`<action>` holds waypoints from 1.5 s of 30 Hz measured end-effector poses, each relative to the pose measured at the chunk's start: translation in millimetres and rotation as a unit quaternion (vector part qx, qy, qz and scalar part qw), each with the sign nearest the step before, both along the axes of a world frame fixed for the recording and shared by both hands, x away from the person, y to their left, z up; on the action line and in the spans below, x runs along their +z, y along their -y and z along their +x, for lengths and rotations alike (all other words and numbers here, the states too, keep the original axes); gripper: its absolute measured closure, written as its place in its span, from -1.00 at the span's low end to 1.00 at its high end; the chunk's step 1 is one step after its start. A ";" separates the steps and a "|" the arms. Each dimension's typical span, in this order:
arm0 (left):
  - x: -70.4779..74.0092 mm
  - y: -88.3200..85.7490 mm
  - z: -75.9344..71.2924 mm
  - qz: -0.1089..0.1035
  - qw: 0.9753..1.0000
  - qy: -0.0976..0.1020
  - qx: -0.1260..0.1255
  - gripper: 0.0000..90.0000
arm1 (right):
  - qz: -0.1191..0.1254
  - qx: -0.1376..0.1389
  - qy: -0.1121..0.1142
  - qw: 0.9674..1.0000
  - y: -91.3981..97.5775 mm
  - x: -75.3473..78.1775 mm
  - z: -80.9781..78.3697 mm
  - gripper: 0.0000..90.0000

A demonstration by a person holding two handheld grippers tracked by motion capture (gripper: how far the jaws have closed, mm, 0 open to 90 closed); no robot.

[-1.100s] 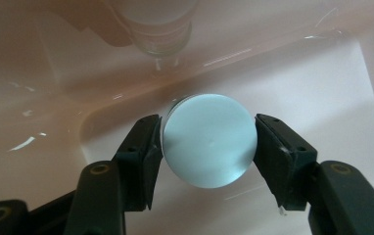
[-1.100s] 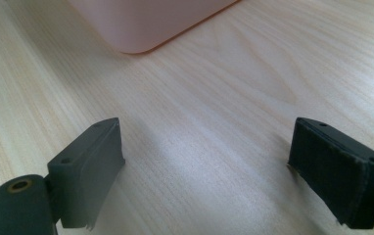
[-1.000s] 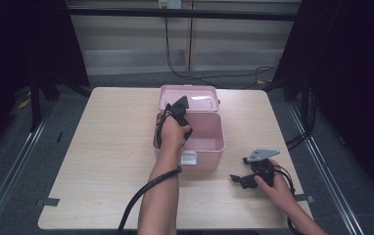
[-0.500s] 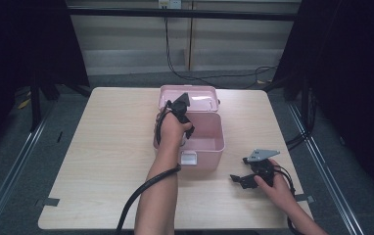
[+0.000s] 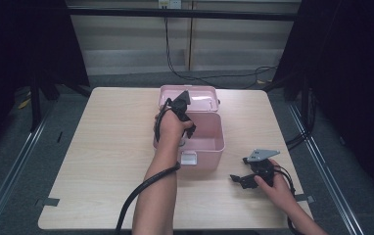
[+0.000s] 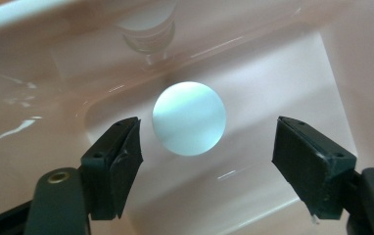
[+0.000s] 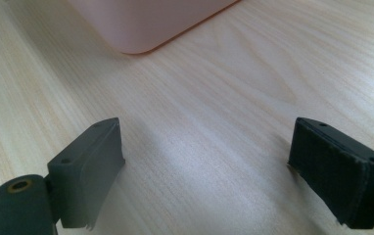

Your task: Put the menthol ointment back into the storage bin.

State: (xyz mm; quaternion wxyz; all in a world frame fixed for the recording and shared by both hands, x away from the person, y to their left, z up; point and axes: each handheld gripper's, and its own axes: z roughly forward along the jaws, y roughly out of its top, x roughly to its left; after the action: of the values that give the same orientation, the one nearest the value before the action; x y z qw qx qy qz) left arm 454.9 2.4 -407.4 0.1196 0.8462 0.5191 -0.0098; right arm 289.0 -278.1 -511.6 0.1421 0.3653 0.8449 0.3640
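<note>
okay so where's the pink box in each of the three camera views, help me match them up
High view: the pink box sits mid-table, lid open, the left gripper reaching into it.
Left gripper view: its pink inner floor surrounds a pale ball lying between the open jaws.
Right gripper view: one rounded corner at the top edge.
Shared landmark: the box's pink plastic wall.

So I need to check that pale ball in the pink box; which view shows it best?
The left gripper view: the ball lies on the box floor between the open jaws of the left hand-held gripper. In the high view, hand and gripper cover that spot; the right gripper view catches a box corner.
</note>
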 end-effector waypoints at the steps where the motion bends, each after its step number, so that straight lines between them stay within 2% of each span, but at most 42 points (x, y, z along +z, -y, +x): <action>1: 1.8 -0.8 -0.4 -0.001 1.000 -0.002 -0.003 -0.45 | 0.000 0.000 0.000 1.000 0.0 0.0 0.0 -0.73; 6: 7.9 -1.2 -2.6 0.000 1.000 -0.006 -0.010 -0.45 | 0.000 0.000 0.000 1.000 0.0 0.0 0.0 -0.73; 10: 16.3 -1.0 -5.4 -0.006 1.000 -0.010 -0.015 -0.45 | 0.000 0.000 0.000 1.000 0.0 0.0 0.0 -0.73; 11: 18.8 -1.3 -5.7 -0.004 1.000 -0.014 -0.022 -0.45 | 0.000 0.000 0.000 1.000 0.0 0.0 0.0 -0.73; 17: 33.7 -3.5 -10.5 -0.008 0.999 -0.012 -0.031 -0.45 | 0.000 0.000 -0.001 1.000 0.0 0.0 -0.1 -0.73; 30: 58.3 -23.6 -16.1 -0.016 1.000 -0.005 -0.025 -0.43 | -0.001 0.000 -0.002 1.000 0.0 0.1 -0.2 -0.73; 31: 62.0 -26.5 -17.4 -0.018 1.000 -0.004 -0.017 -0.43 | 0.000 0.000 -0.003 1.000 0.0 0.2 -0.3 -0.73; 45: 79.2 -49.1 -24.6 -0.023 1.000 0.001 -0.011 -0.43 | -0.001 0.000 -0.002 1.000 0.0 0.0 -0.2 -0.73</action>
State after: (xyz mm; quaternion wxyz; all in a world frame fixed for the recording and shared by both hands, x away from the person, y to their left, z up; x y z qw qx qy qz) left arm 430.3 51.6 -328.2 0.1394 0.8489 0.5093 -0.0224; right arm 288.8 -278.1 -511.6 0.1411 0.3657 0.8454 0.3627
